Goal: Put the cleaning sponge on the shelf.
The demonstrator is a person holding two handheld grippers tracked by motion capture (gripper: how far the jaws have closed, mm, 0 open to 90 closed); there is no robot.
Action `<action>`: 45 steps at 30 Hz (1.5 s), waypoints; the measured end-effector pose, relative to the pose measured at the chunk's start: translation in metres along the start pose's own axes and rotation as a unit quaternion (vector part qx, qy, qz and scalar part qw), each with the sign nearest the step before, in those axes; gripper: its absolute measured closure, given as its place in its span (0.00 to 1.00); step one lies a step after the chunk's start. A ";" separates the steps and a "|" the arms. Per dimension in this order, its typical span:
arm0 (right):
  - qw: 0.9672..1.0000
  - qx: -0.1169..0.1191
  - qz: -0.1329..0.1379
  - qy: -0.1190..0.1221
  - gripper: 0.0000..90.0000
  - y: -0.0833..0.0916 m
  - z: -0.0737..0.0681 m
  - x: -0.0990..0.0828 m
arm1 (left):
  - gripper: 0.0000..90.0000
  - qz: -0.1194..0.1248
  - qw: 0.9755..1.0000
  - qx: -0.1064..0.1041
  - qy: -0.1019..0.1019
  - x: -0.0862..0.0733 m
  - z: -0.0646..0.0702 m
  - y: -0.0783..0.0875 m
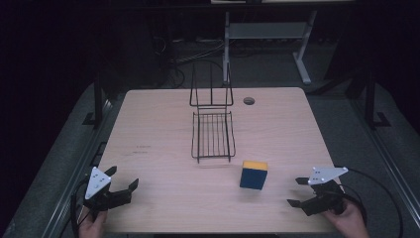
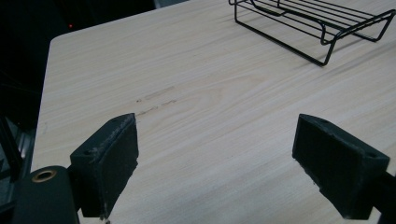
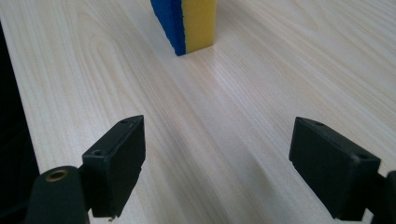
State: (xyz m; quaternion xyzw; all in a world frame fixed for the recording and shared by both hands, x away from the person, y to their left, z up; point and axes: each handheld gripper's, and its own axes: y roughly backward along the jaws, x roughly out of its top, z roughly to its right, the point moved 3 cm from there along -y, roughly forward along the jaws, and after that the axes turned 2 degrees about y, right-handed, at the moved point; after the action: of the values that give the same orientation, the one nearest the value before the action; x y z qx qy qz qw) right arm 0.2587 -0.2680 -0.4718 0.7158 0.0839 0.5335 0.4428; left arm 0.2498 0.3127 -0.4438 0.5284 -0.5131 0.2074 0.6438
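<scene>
A blue and yellow sponge [image 1: 253, 174] stands on edge on the wooden table [image 1: 163, 124], right of centre near the front. It also stands ahead of the right gripper's jaws as the sponge [image 3: 187, 25]. Behind it a black wire rack [image 1: 213, 130] sits at the table's middle, and its near corner, the rack [image 2: 317, 25], lies far ahead of the left gripper. My left gripper [image 1: 122, 179] is open at the front left corner, nothing between its jaws. My right gripper [image 1: 298, 192] is open at the front right, a hand's width right of the sponge.
A round cable hole [image 1: 248, 101] pierces the table at the back right. Dark floor, cables and a white desk frame [image 1: 267, 34] lie beyond the far edge. Faint scuff marks [image 2: 156, 102] show on the wood left of the rack.
</scene>
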 end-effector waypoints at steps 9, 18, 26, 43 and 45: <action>1.000 0.007 -0.007 0.011 0.20 -0.003 0.000 0.007 | 0.15 0.000 1.000 0.000 -0.002 0.000 0.001 0.000; 0.999 0.015 -0.010 0.031 0.20 -0.009 -0.002 0.022 | 0.15 -0.002 1.000 0.000 -0.003 0.000 0.000 0.000; 0.999 0.029 -0.009 0.045 0.20 -0.016 -0.004 0.039 | 0.15 -0.002 1.000 0.001 0.000 0.000 -0.001 0.000; 0.997 0.047 -0.019 0.064 0.20 -0.027 -0.008 0.057 | 0.15 0.002 1.000 0.003 0.001 0.000 -0.001 0.000; 0.996 0.051 -0.020 0.064 0.20 -0.028 -0.008 0.058 | 0.15 0.001 1.000 0.002 0.002 0.000 -0.001 0.000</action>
State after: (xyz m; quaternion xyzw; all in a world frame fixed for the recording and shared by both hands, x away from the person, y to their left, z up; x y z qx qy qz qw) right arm 0.2856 -0.2129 -0.4517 0.6997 0.1534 0.5645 0.4102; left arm 0.2502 0.3141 -0.4431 0.5287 -0.5124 0.2102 0.6433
